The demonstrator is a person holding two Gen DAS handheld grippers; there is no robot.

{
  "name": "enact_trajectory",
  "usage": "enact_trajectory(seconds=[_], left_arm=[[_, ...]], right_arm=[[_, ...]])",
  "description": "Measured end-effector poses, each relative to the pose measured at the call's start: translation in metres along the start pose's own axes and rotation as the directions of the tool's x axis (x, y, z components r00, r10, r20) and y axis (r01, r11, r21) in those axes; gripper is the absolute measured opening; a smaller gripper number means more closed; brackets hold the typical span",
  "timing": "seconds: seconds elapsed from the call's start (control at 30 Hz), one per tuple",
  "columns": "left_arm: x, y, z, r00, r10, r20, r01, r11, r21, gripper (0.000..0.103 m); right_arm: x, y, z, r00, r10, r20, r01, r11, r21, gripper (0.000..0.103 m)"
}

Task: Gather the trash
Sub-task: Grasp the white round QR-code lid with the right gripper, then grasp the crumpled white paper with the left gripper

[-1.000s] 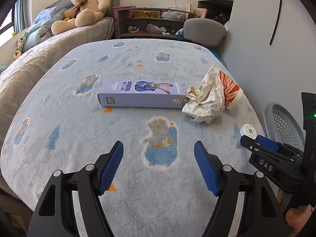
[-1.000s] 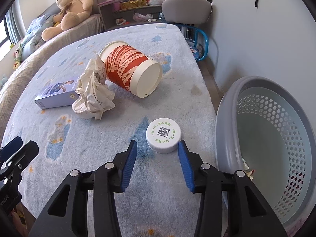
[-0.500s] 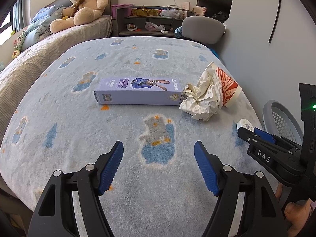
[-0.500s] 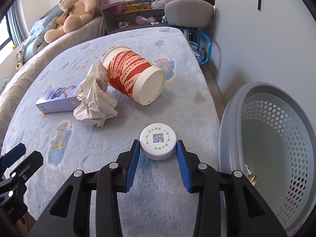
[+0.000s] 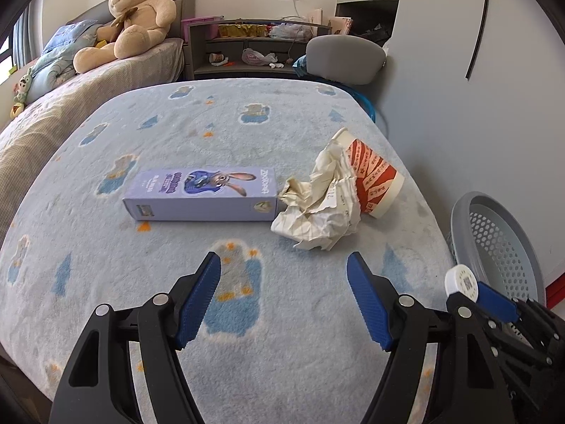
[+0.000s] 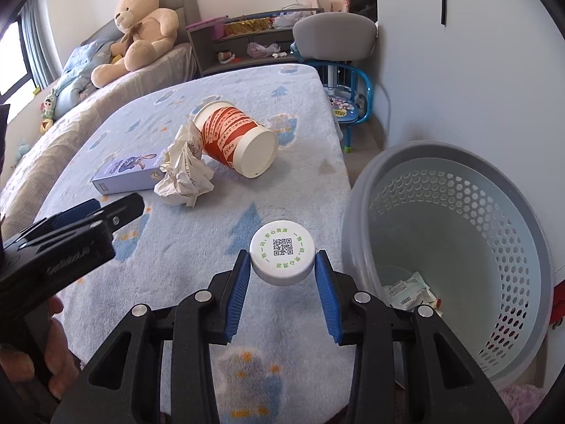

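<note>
My right gripper is shut on a white round lid with a QR code, held just above the blue blanket beside the grey mesh basket. In the left wrist view the lid shows at the tip of the right gripper. A crumpled paper, a red and white paper cup on its side and a purple carton lie together mid-blanket. My left gripper hovers open over the blanket, short of the paper, with nothing between its fingers.
The basket stands on the floor off the blanket's right edge, with a wrapper at its bottom. A teddy bear sits on the bed at the back left. A grey chair, a shelf and a small blue chair stand behind.
The right gripper's fingers closed on the white lid, then lifted it off the blanket toward the basket. The left gripper stayed open and shifted a little over the blanket.
</note>
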State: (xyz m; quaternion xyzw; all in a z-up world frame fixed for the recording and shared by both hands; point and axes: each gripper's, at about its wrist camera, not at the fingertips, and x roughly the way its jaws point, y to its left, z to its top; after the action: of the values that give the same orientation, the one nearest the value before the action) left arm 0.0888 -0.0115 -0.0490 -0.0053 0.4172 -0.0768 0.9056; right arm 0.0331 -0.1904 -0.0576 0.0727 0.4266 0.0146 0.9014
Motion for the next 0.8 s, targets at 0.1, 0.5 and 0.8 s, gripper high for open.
enact_trajectory(seconds=[0.1,0.5,0.8], left_arm=[[0.010,-0.011,0.008,1.000,-0.016,-0.006,0.016,1.000,0.001,0.071],[0.054,-0.036,0.033,0.999,0.048,-0.010,-0.048,0.999,0.004,0.071],[0.052,-0.033,0.034,0.999,0.034,-0.023,-0.034,0.999,-0.019,0.026]], right_arm=[[-0.004,-0.010,-0.004,1.000,0.008,0.008,-0.008,1.000,0.020,0.037],[-0.005,-0.026,-0.007,0.995,0.097,0.010,-0.097,0.993,0.068,0.037],[-0.010,-0.029,-0.006,0.992,0.122,0.025,-0.123,0.989,0.082,0.037]])
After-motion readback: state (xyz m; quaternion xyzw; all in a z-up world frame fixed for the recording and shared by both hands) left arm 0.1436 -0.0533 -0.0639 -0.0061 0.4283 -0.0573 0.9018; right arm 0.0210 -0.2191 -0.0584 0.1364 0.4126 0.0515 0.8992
